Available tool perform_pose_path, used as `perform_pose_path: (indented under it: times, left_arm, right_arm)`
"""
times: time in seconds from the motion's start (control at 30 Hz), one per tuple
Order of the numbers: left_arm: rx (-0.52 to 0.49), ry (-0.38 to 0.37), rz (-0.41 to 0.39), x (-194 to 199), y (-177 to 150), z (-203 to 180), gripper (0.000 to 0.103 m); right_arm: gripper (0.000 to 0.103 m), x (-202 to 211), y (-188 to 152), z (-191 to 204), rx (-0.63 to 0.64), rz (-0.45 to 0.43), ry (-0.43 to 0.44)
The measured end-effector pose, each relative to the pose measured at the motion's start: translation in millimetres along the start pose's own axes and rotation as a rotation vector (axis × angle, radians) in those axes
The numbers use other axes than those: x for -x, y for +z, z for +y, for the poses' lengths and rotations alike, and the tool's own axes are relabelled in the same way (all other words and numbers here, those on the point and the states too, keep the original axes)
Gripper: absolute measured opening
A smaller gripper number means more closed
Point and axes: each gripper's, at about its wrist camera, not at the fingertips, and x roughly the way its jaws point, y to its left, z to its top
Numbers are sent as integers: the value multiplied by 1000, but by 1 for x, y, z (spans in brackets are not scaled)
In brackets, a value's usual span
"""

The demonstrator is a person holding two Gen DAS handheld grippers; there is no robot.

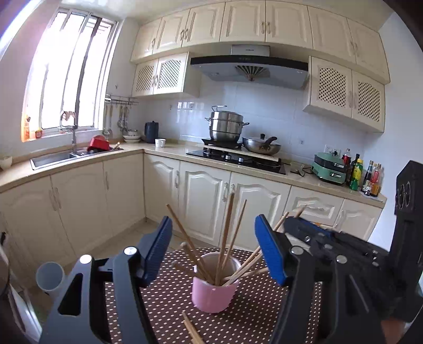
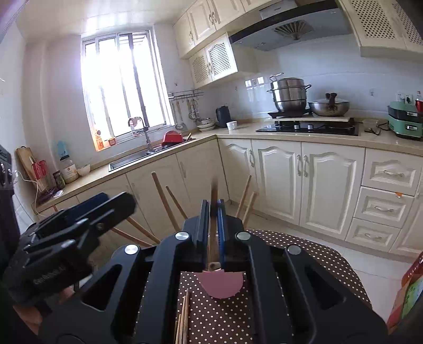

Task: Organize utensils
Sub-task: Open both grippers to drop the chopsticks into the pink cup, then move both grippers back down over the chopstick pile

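On the desk (image 1: pixel 264 317), my left gripper's (image 1: pixel 212 246) jaws stand wide around the chopstick cup (image 1: pixel 214 285). My right gripper (image 2: pixel 213 211) clamps one chopstick (image 2: pixel 213 193).

Daylight only, as far as I can see: it pours in thru the window (image 1: pixel 68 74), upper left of the left wrist view, blown out to near white w/ a purple fringe at the frame edge. Same glare at left-centre of the right wrist view. Tiled wall (image 1: pixel 264 105) shows soft reflections. Strong fisheye bend: cabinets (image 1: pixel 238 23) curve, corners go black. Left claw (image 2: pixel 74 227) looks motion-blurred in the right view; near claw parts soft, dark.
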Motion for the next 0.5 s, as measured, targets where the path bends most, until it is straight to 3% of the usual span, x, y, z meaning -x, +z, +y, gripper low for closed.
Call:
perform_pose_path:
  times: [0.2, 0.37, 0.5]
  left_arm:
    - [8, 37, -17, 33, -4, 7, 69]
    - [30, 48, 18, 54, -16, 18, 69]
    - [64, 25, 90, 64, -32, 30, 69]
  right_arm:
    - [8, 22, -2, 1, -5, -7, -12]
    - [8, 42, -11, 6, 9, -1, -7]
    - [8, 55, -23, 16, 52, 7, -18]
